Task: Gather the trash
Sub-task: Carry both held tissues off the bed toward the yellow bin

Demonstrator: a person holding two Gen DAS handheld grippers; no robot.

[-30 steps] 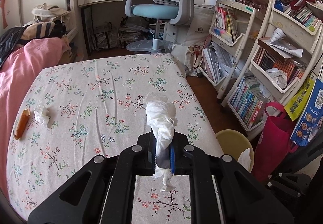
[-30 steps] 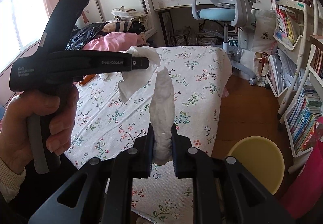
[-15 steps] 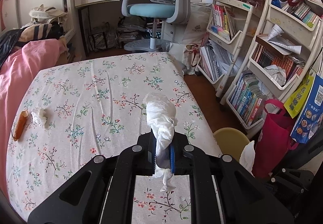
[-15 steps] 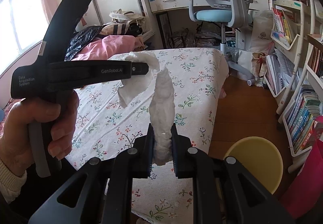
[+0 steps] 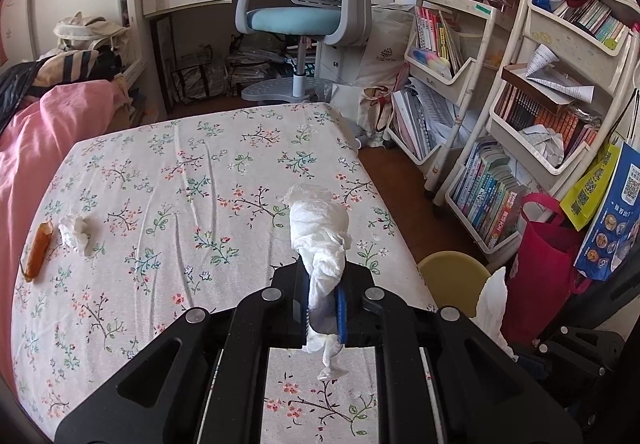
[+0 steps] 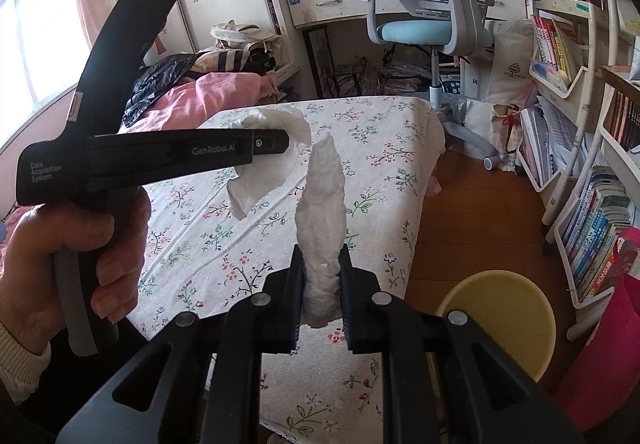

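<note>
over the near corner of the floral bed [image 5: 168, 180], i've got both grippers up in the air, each pinching a tissue. left gripper [image 5: 323, 304] is clamped tight on a crumpled white tissue wad [image 5: 318, 228]; the bulk sticks out past the fingertips and a thin tail hangs below the pads. right gripper [image 6: 322, 284] is squeezed on a twisted tissue roll [image 6: 323, 212] that stands upright out of the jaws, tapering to a point.

in the right wrist view i see the left gripper's body from the side, held in a hand [image 6: 76, 244] with a cream cuff at the wrist; its tissue wad shows at the tip, just left of my roll and not touching it as far as i can tell.

the yellow bin [image 6: 500, 320] sits on the wood floor just off the bed corner, lower right of both grippers.

on the bed, far left: another small tissue ball [image 5: 74, 232] and an orange wrapper [image 5: 37, 249] just beside it, next to the pink quilt [image 5: 36, 140].
</note>
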